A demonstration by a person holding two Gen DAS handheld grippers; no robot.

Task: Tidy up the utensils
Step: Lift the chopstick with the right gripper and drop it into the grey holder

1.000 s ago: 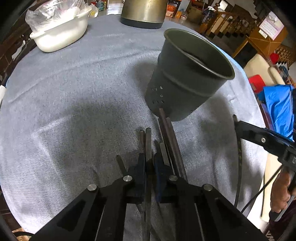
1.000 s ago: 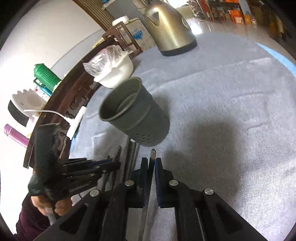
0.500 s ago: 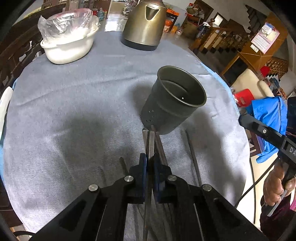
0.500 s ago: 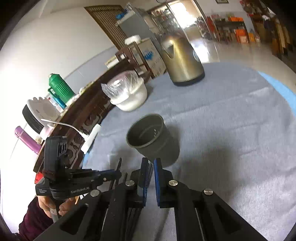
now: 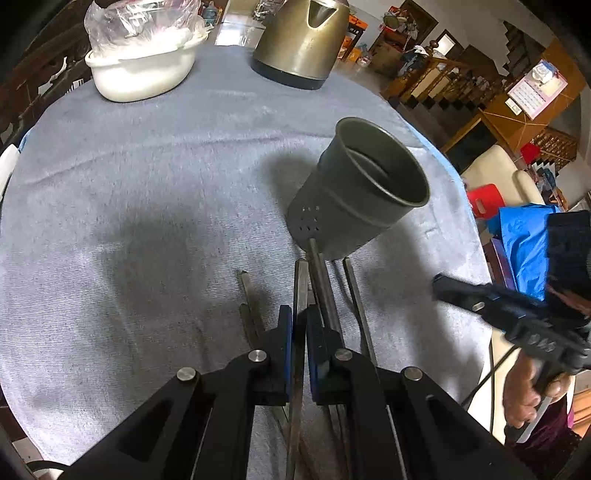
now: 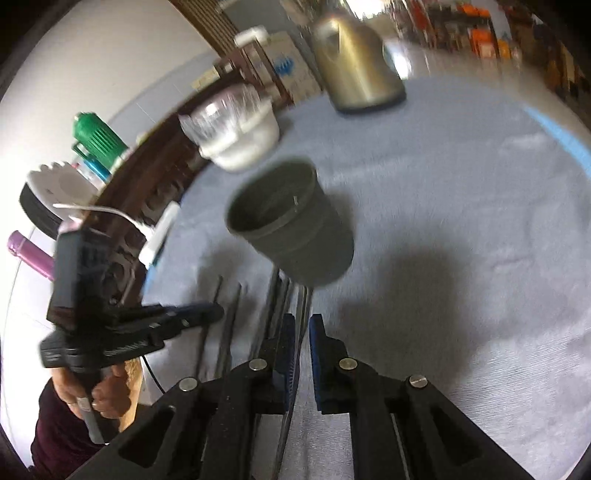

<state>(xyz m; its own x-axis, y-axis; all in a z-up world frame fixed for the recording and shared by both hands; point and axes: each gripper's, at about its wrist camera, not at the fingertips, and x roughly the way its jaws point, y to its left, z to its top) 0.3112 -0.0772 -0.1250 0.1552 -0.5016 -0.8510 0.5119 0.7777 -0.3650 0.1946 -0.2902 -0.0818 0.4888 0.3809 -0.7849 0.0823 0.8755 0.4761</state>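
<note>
- 2 grippers, each held in 1 hand.
- Left gripper [image 5: 300,314]: jaws clenched on 1 flat utensil [image 5: 301,280], which runs lengthwise between the pads, its far end just short of the cup's base.
- Right gripper [image 6: 302,332]: jaws opening, with 1 thin utensil [image 6: 291,384] between them. It lies along one pad, with a sliver of gap showing at the other; this view is blurred.
- Loose utensils [image 5: 354,295]: at least 4 slim metal sticks lie flat on the surface [image 5: 147,184] beside and under the jaws, roughly parallel and pointing toward the cup. The grippers hide their near ends, so the exact count is unclear.
- 1 dark grey cup [image 5: 354,199] stands upright on the surface, with small holes low in its wall. 2 of the loose sticks reach its base.
- 1 white bowl [image 5: 144,74] sits at the far edge and holds 1 clear plastic bag [image 5: 140,18] over white contents.
- 1 brass-coloured kettle [image 5: 303,40] stands beside the bowl, well apart from the cup.
</note>
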